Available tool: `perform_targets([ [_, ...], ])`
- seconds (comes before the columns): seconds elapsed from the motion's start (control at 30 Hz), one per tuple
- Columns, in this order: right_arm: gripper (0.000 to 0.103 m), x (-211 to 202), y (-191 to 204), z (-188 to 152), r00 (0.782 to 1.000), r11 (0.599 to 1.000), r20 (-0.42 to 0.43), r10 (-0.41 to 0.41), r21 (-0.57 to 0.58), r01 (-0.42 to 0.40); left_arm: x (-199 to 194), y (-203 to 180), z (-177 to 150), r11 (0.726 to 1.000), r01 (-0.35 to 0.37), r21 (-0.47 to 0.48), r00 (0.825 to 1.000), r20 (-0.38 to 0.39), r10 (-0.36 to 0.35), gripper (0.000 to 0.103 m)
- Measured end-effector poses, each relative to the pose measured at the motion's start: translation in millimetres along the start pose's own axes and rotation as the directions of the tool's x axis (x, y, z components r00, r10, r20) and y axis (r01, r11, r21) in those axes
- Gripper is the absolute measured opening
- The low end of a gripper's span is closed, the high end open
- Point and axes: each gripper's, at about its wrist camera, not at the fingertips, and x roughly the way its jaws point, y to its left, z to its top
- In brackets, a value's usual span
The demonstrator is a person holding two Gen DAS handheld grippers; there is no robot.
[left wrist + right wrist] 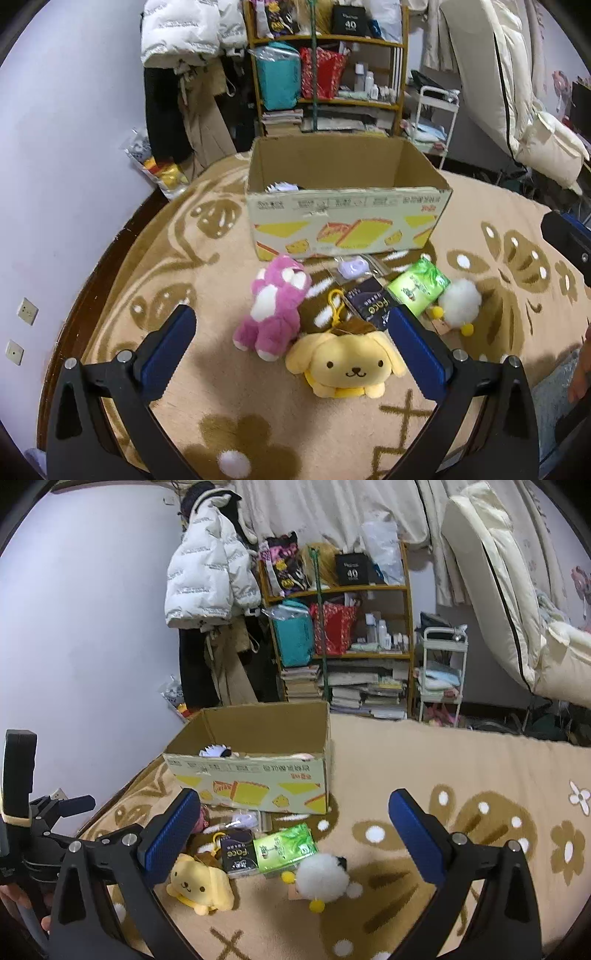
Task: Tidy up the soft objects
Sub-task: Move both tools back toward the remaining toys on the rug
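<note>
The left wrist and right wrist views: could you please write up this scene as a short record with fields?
surface: tan flower-patterned blanket
container: open printed cardboard box, upright, something pale inside
soft toys outside box: pink and white plush bear; yellow plush dog with clip; white fluffy ball toy with yellow pompoms
packets: green tissue pack; black tissue pack; small lilac item
left gripper: open, empty, over the dog
right gripper: open, empty, above the white toy
</note>
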Motion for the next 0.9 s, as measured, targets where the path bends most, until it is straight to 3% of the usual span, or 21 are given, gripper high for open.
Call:
perform_targets([
  [0.13, 0.103, 8.1, -3.9, -3.4, 0.998, 0.999, -0.038, -0.051, 0.004, 0.052, 8.2, -5.9, -1.4, 1.000, 0.023, 0.014, 0.999, -0.033, -0.023, 0.102],
  [0.43, 0.099, 33.1, -21.8, -14.6, 0.990, 0.996, -0.139, -0.021, 0.085, 0.034, 28.5, -17.5, -4.9, 0.997, 0.075, 0.024, 0.992, -0.107, -0.072, 0.102],
  [0.9, 0.099, 81.5, -38.8, -35.5, 0.946, 0.987, -0.323, -0.018, 0.146, 0.068, 59.3, -23.2, -13.1, 0.990, 0.139, 0.007, 0.963, -0.234, -0.133, 0.102],
])
